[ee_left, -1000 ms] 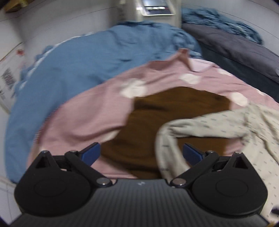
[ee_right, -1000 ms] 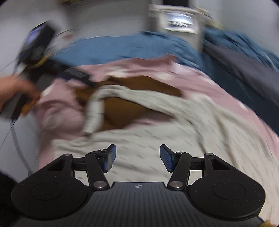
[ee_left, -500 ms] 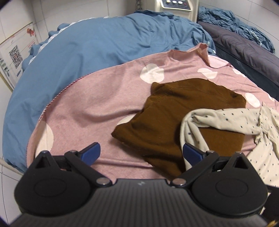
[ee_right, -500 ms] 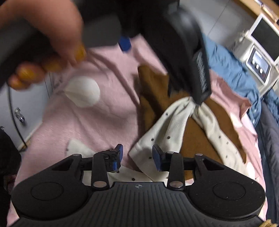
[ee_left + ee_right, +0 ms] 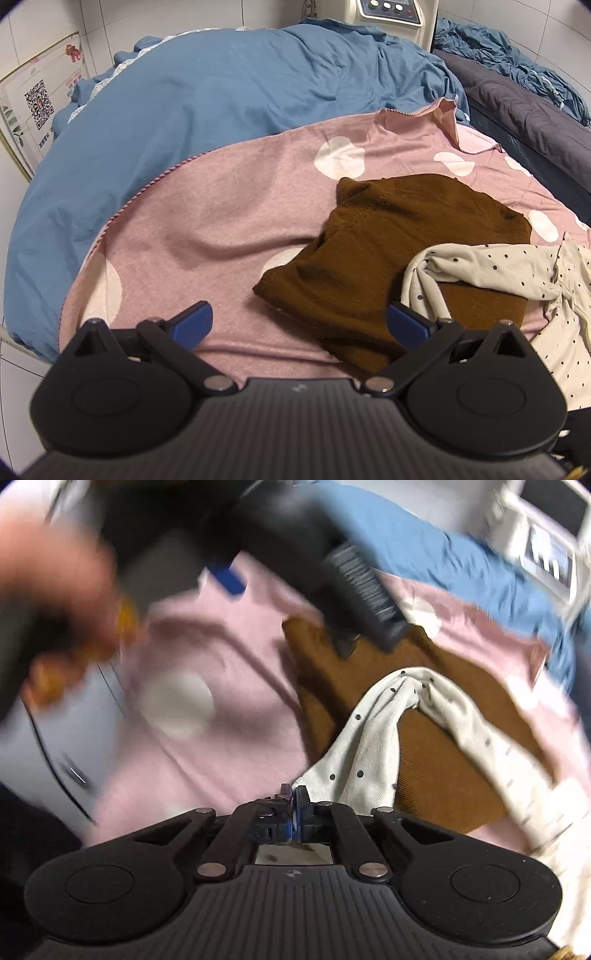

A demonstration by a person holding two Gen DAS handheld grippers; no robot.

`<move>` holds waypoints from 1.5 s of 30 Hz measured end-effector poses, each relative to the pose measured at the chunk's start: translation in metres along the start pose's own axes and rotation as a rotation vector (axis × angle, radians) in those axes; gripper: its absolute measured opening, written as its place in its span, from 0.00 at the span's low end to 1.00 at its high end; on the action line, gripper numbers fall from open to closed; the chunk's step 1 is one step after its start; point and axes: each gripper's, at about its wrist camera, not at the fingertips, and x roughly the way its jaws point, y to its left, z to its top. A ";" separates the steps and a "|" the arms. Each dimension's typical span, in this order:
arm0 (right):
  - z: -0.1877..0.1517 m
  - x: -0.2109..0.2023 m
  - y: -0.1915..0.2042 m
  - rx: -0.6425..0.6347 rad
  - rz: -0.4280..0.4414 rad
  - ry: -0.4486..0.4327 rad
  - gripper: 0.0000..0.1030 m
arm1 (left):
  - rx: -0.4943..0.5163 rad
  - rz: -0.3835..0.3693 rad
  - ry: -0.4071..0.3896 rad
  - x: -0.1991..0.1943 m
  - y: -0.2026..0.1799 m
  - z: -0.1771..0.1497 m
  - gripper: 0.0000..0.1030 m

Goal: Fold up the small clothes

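The dotted garment (image 5: 373, 746), cream with small dark spots, lies crumpled on the right side of the pink sheet (image 5: 207, 236), one twisted sleeve or leg draped across the brown garment (image 5: 384, 258) beneath it. The brown piece sits roughly in a folded heap, its near corner pointing toward the left gripper (image 5: 299, 323)

What has just changed is at the right gripper (image 5: 291, 805): half a second back its jaws stood partly apart with the dotted cloth's near corner between them, and they have just been closing. Now the blue pads meet, with that corner running right up to them. The fabric is thin, and the picture is blurred, so I cannot be sure a fold of it is pinched, but the cloth's edge leads straight into the pads and that is the likely reading. If so, the dotted piece is now in hand at one corner and ready to be drawn off the brown one and spread flat

The left gripper has its jaws wide apart and holds nothing; it hovers over the sheet, its right pad near the dotted sleeve. From the right wrist view it appears overhead as a dark blurred body, with the person's hand (image 5: 48, 602) on it. In my judgement it needs a second corner next

Behind lie a blue duvet (image 5: 207, 96) and a white machine (image 5: 391, 14)
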 end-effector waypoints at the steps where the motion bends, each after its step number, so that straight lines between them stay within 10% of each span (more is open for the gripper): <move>1: 0.003 -0.007 -0.010 0.085 0.030 -0.010 0.02 | -0.001 -0.001 0.000 0.000 0.000 0.000 0.99; 11: -0.007 -0.052 -0.111 0.887 0.445 -0.191 0.02 | -0.064 0.023 0.004 -0.004 0.014 0.000 0.99; 18: 0.000 -0.116 -0.182 1.242 0.735 -0.619 0.02 | -0.038 -0.022 0.036 -0.006 -0.002 -0.011 0.99; 26: 0.000 -0.231 -0.256 1.162 0.568 -0.890 0.02 | 0.063 -0.200 0.034 -0.016 -0.070 -0.008 0.99; 37: 0.010 -0.235 -0.305 1.252 0.590 -1.015 0.02 | 0.139 -0.349 0.049 -0.025 -0.146 -0.002 0.99; 41: -0.059 -0.230 -0.299 1.478 0.457 -1.070 0.02 | 0.150 -0.351 0.079 -0.019 -0.155 -0.004 0.99; 45: -0.204 -0.214 -0.258 2.000 0.260 -1.248 0.03 | 0.172 -0.346 0.111 -0.012 -0.157 -0.010 0.99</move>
